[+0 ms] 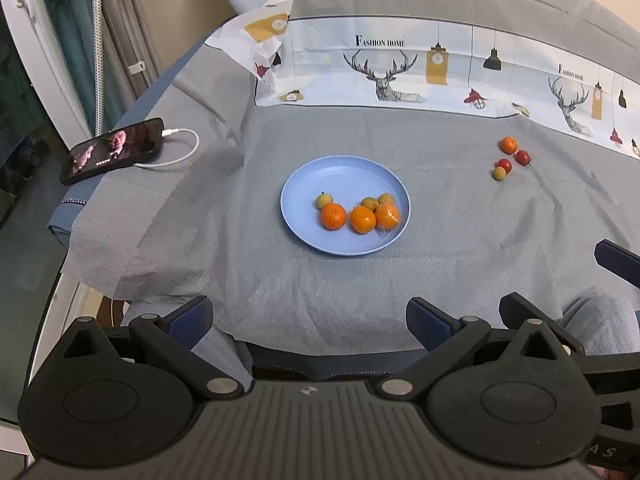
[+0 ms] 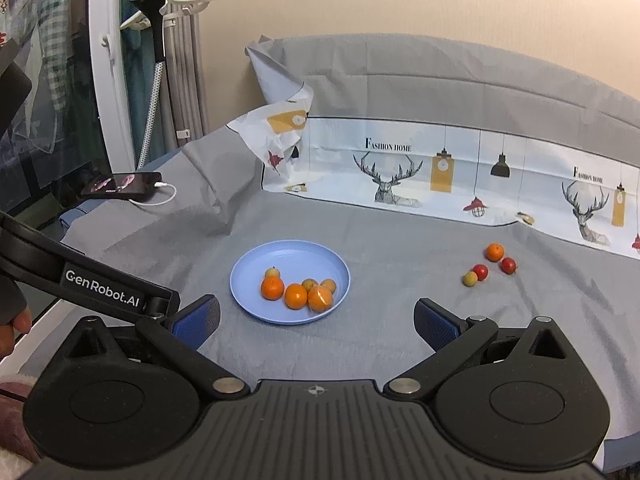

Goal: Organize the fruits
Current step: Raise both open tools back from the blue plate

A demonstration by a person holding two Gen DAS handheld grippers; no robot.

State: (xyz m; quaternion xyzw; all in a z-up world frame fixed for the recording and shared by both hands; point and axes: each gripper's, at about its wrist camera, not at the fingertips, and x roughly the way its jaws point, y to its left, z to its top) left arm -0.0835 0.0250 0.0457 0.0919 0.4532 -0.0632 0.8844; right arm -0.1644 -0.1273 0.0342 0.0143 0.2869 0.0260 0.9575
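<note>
A blue plate (image 1: 304,184) (image 2: 256,264) sits mid-cloth and holds three oranges (image 1: 363,219) (image 2: 296,296) and three small yellow-green fruits (image 1: 324,200) (image 2: 272,272). To its right on the cloth lie a small orange (image 1: 508,145) (image 2: 495,251), two red fruits (image 1: 504,165) (image 2: 480,271) and a yellow-green fruit (image 1: 499,173) (image 2: 470,279). My left gripper (image 1: 310,322) is open and empty, near the front edge of the cloth. My right gripper (image 2: 316,320) is open and empty, just in front of the plate. The left gripper's arm (image 2: 100,286) shows at the right view's left.
A phone (image 1: 114,150) (image 2: 122,185) with a white cable lies at the far left edge. A printed deer-pattern sheet (image 1: 400,68) (image 2: 420,168) stands along the back. A grey cloth (image 1: 240,240) covers the surface, which drops off at left and front.
</note>
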